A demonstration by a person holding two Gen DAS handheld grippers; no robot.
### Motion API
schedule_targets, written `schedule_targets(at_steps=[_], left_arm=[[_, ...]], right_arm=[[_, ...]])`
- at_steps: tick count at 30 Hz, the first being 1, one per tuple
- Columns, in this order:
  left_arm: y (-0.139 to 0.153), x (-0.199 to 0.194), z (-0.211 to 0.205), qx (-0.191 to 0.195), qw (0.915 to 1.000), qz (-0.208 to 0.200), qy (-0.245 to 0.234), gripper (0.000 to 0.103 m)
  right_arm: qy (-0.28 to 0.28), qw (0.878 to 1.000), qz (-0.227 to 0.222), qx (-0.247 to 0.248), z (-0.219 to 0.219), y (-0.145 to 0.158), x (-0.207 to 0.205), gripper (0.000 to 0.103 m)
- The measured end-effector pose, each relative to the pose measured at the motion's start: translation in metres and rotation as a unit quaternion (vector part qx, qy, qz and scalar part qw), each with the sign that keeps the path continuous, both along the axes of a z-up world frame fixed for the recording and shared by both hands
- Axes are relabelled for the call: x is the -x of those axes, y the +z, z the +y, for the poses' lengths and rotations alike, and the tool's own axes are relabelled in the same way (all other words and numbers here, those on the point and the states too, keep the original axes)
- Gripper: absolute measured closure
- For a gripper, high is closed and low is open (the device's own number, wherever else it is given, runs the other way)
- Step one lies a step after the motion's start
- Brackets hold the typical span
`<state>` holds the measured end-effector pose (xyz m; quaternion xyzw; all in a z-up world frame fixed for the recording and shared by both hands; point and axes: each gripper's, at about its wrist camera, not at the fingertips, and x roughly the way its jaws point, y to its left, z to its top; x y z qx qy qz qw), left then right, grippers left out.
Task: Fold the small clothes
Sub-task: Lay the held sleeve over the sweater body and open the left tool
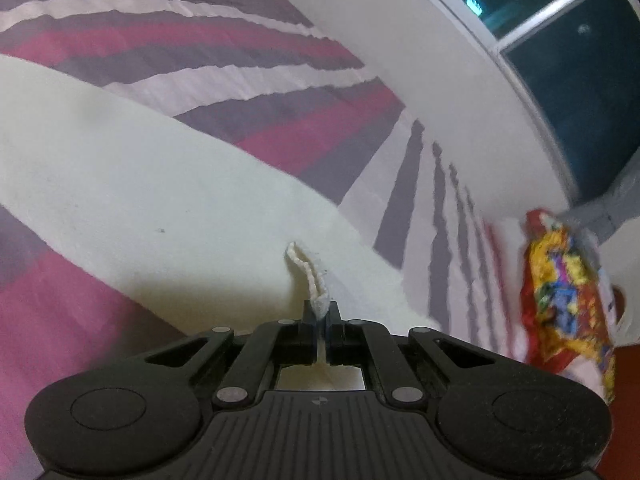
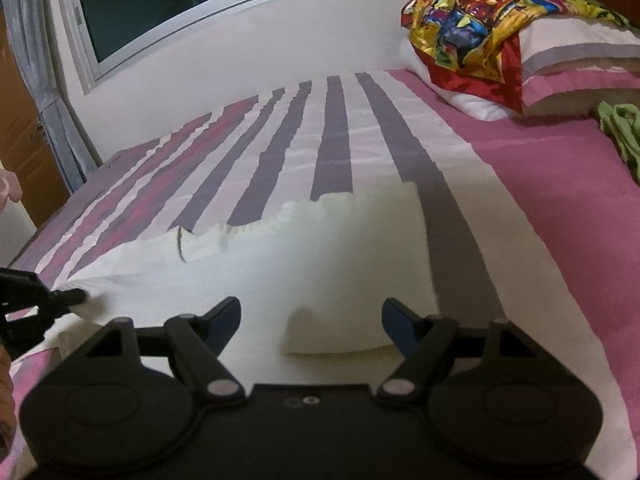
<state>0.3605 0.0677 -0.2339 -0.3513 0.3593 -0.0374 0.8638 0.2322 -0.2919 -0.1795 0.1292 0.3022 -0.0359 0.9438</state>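
A small white garment [image 2: 304, 252] lies spread on the striped bedsheet [image 2: 332, 148], with a frilly far edge and a folded flap near the front. My left gripper [image 1: 320, 312] is shut on a ribbed white edge of the garment [image 1: 120, 184], which stands up between its fingers. The left gripper also shows at the left edge of the right wrist view [image 2: 76, 296], pinching the garment's left corner. My right gripper [image 2: 312, 316] is open and empty, just above the garment's near edge.
A pillow [image 2: 568, 52] with a colourful red and yellow cloth [image 2: 464, 20] lies at the head of the bed; the cloth also shows in the left wrist view [image 1: 560, 292]. A green garment [image 2: 624, 128] lies at the right. A white wall and dark window [image 2: 160, 4] stand behind.
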Motion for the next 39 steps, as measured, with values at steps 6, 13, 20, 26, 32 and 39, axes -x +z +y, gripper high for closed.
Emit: schedule_targets(at_steps=[6, 13, 20, 26, 32, 39], left_arm=[[-0.009, 0.0, -0.004, -0.024, 0.9991, 0.028, -0.023, 0.1], [0.022, 0.031, 0.018, -0.072, 0.9974, -0.004, 0.007, 0.1], [0.034, 0.009, -0.019, -0.075, 0.9947, -0.017, -0.067, 0.1], [0.0, -0.01, -0.035, -0.104, 0.9893, 0.052, -0.088, 0.1], [0.01, -0.002, -0.027, -0.128, 0.9864, 0.049, -0.091, 0.1], [0.033, 0.018, -0.026, -0.148, 0.9818, 0.041, -0.111, 0.1]], right_arm=[[-0.01, 1.0, 0.025, 0.014, -0.002, -0.014, -0.018, 0.026], [-0.009, 0.998, 0.057, 0.024, -0.007, -0.016, -0.024, 0.029], [0.007, 0.999, 0.037, 0.036, 0.009, -0.002, -0.045, 0.028], [0.006, 0.992, 0.095, 0.086, 0.01, -0.026, -0.06, 0.029], [0.012, 0.994, 0.066, 0.081, 0.02, -0.016, -0.049, 0.023], [0.021, 0.995, 0.065, 0.066, 0.037, -0.004, -0.042, 0.026]])
